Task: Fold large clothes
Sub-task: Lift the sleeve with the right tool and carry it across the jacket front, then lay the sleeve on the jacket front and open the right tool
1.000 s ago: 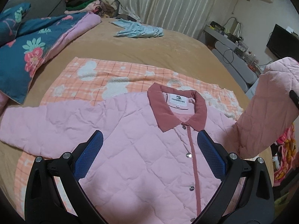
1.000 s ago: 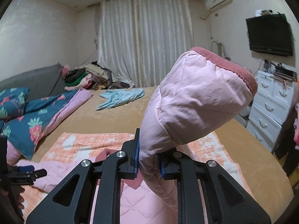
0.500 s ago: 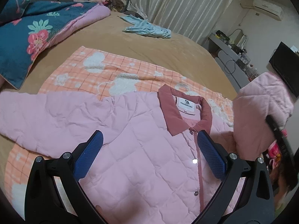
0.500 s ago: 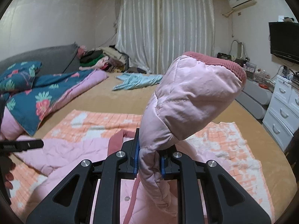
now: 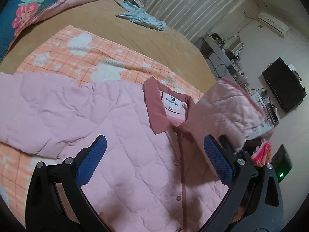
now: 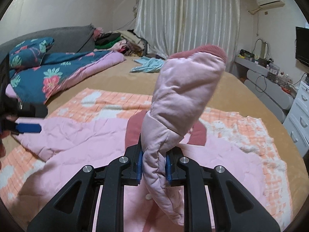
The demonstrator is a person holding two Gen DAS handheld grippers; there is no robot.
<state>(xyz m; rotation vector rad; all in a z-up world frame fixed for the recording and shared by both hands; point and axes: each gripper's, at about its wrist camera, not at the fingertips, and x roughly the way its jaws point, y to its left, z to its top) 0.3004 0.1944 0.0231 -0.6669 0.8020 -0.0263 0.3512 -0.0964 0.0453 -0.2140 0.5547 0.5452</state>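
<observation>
The right gripper [image 6: 154, 166], clamped on the pink jacket's sleeve [image 6: 185, 96], has come down and in toward the jacket [image 5: 135, 164]: from the left wrist, the raised sleeve [image 5: 231, 106] now hangs blurred just beside the collar [image 5: 156, 108], where it stood well off to the right. The left gripper [image 5: 154, 162] has dipped and rolled, so the bed tilts in its view

The jacket's [image 5: 135, 154] hem — and far sleeve [image 5: 231, 104] — cut off, blurred.
</observation>
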